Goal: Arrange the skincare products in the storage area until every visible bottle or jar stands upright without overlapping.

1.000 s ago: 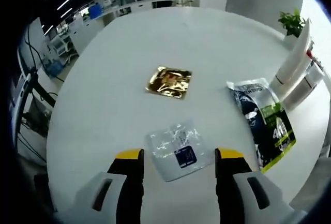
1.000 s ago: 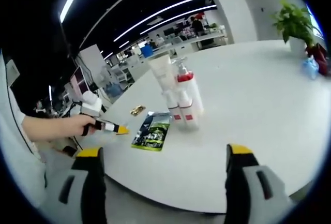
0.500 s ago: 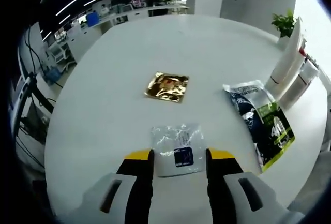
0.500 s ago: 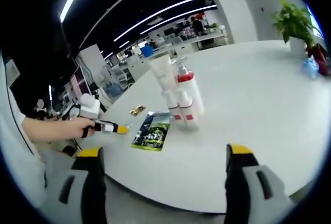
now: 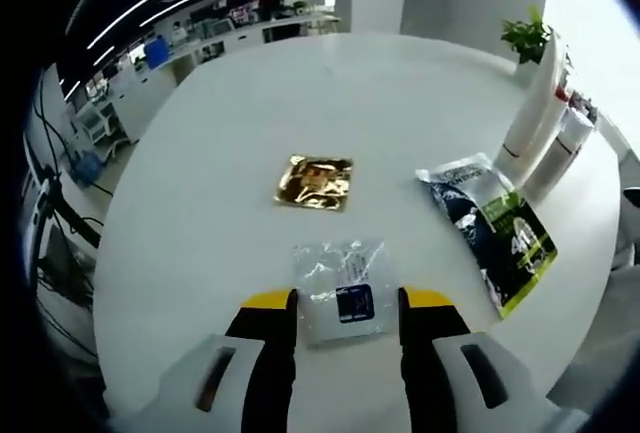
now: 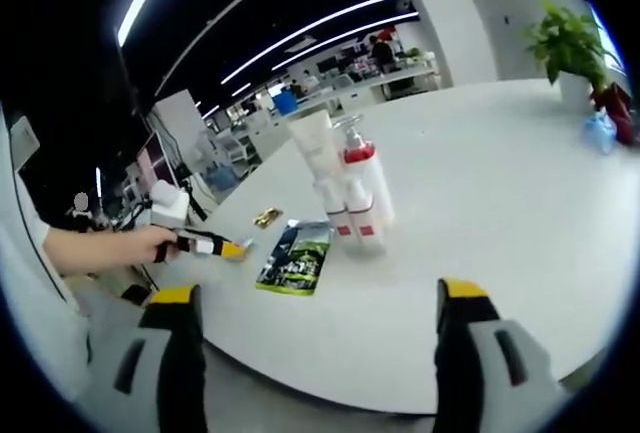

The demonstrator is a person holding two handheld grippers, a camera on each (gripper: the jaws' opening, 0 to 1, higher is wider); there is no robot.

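My left tool pinches a thin, limp, slippery sachet by its edge; my right tool is spread wide.

We see the left gripper with jaws closed on a clear sachet on the white table. A gold sachet lies at 12 o'clock, a dark pouch at 2, white bottles beyond it.
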